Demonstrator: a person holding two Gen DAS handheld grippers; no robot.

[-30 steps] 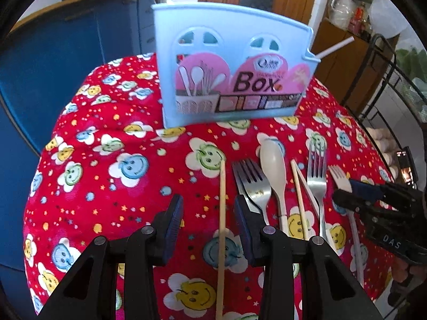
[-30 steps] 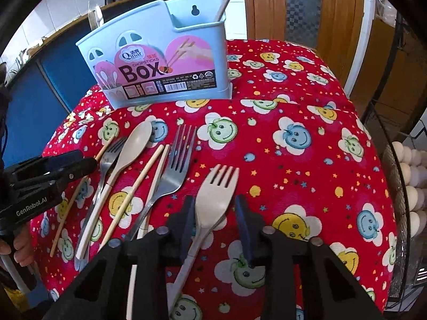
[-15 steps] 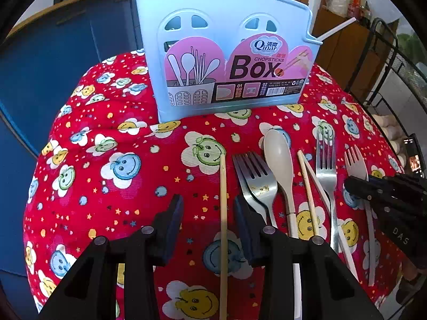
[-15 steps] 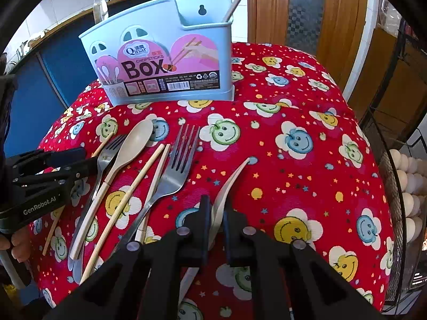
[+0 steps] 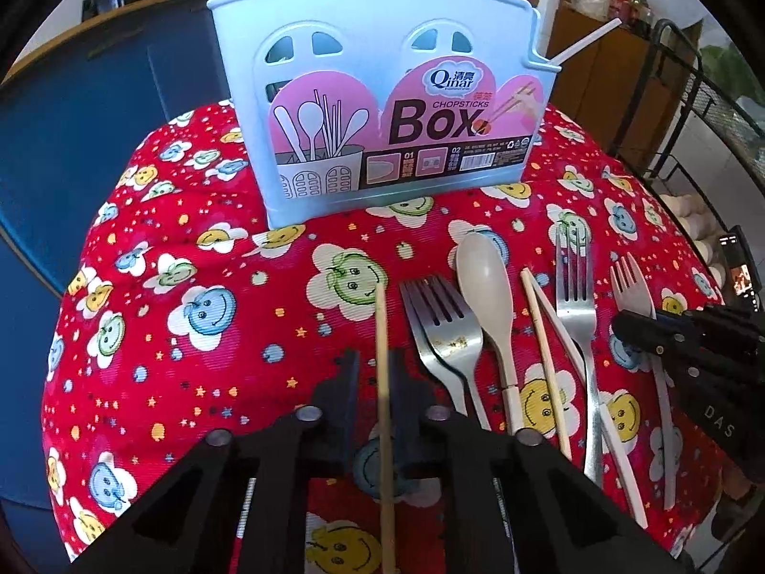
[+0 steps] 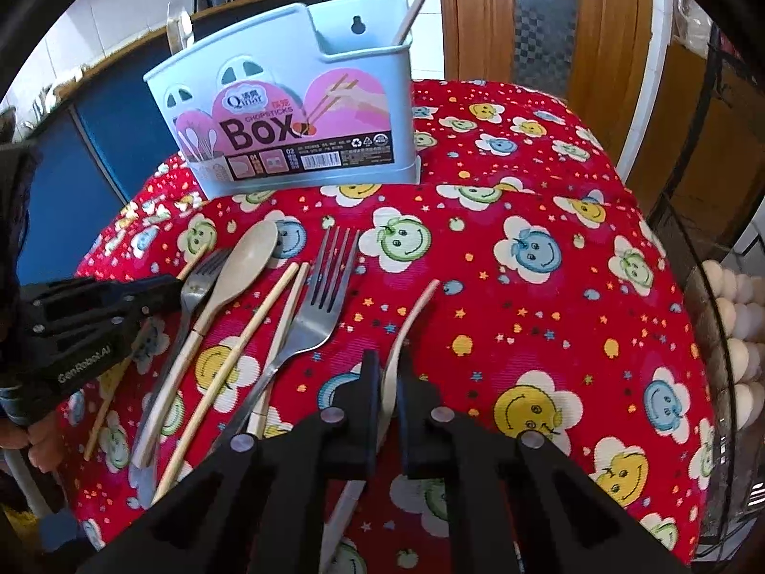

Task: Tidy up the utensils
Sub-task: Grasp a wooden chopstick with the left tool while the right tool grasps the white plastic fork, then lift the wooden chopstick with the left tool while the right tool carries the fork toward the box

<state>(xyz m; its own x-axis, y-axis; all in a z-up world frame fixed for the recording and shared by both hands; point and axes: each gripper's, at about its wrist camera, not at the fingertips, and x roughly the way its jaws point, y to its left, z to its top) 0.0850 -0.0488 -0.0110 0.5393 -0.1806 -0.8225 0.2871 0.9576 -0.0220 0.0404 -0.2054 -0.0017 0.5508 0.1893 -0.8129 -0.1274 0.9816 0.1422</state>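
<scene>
- Your left hand-held gripper is closing its jaws around a chopstick.
- Your right hand-held gripper is clamping a plastic fork edge-up over the tabletop.

We see a ribbed red cloth, a glossy blue plastic box with a paper label, shiny metal forks, a matt beige plastic spoon, and pale wooden chopsticks.
</scene>
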